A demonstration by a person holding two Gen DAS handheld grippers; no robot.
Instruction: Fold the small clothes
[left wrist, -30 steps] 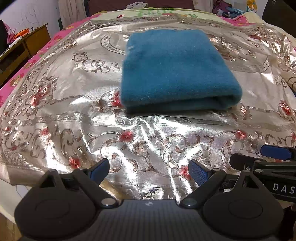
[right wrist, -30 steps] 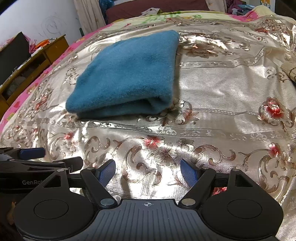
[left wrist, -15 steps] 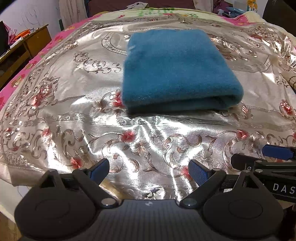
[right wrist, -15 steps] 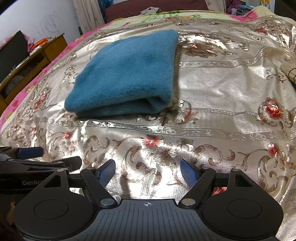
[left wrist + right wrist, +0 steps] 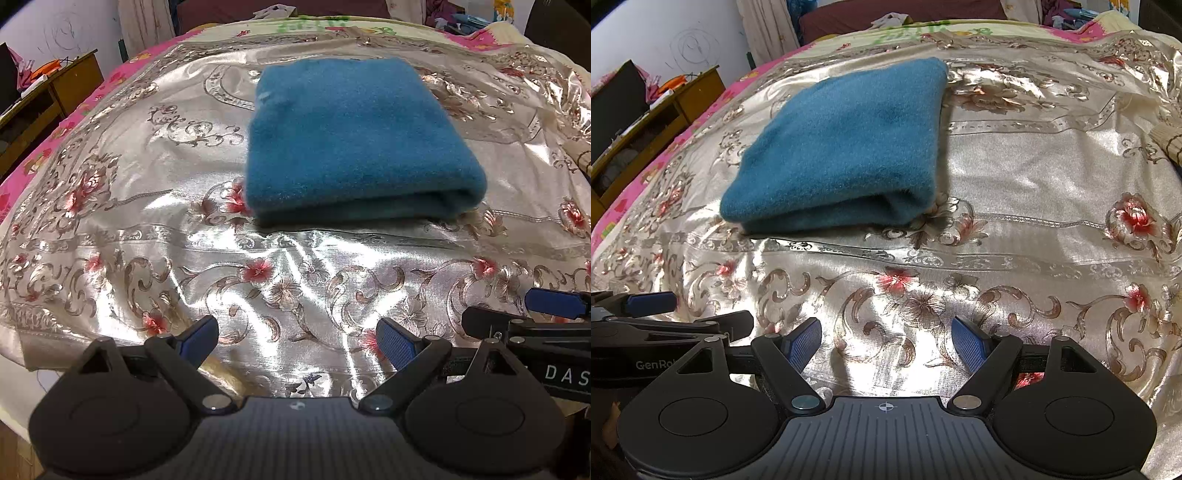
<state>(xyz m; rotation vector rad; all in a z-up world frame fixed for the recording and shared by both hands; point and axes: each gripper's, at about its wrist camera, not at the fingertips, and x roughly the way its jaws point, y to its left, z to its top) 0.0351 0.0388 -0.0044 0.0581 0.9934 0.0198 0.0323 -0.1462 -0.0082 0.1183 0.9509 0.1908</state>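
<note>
Nothing much has shifted over the last second: the folded blue cloth (image 5: 354, 140) sits where it was, and both tools hover at the near edge as before. From my left wrist camera, the left gripper (image 5: 299, 339) is spread wide with nothing between its blue pads (image 5: 397, 347), held low over the shiny floral bedspread (image 5: 147, 221). The cloth lies ahead and slightly right, well apart from the fingers, its rounded fold facing me. At the right edge I see the right gripper (image 5: 524, 314) side-on. From my right wrist camera, the right gripper (image 5: 886, 343) is likewise spread and empty, and the cloth (image 5: 842, 147) lies ahead to the left, flat on the bedspread (image 5: 1034, 192). The left gripper (image 5: 701, 310) shows at the lower left, just beside mine. A wooden desk (image 5: 665, 110) stands beyond the bed's left side.
</note>
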